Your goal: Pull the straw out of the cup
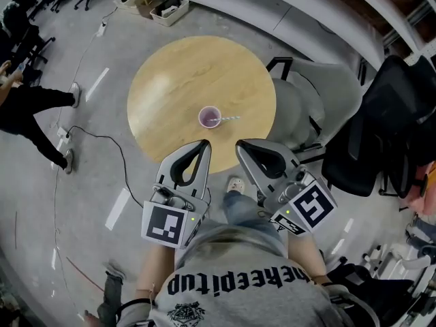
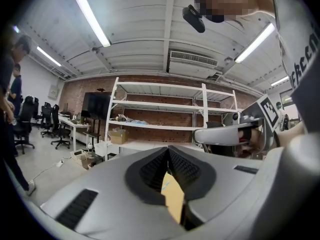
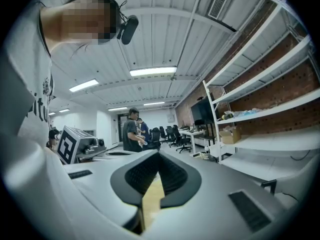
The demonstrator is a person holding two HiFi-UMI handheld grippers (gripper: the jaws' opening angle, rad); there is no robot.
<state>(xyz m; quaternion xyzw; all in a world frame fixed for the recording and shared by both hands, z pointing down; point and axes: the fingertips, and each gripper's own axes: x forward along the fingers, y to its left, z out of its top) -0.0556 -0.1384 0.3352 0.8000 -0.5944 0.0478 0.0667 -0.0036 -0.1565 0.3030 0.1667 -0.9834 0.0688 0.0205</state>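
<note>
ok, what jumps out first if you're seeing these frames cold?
A small purple cup stands alone near the middle of the round wooden table, with its straw sticking out to the right in the head view. Next, the left gripper and right gripper sit side by side at the table's near edge, jaws together, empty, short of the cup.

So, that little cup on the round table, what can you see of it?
The cup is small and purple, plastic or paper by the look. It is seen from almost straight above, so mostly its round open rim shows. It stands upright on the wooden table, a little nearer the person than the middle. A pale straw sits in it and leans out over the rim to the right. Only the table and straw touch it.
</note>
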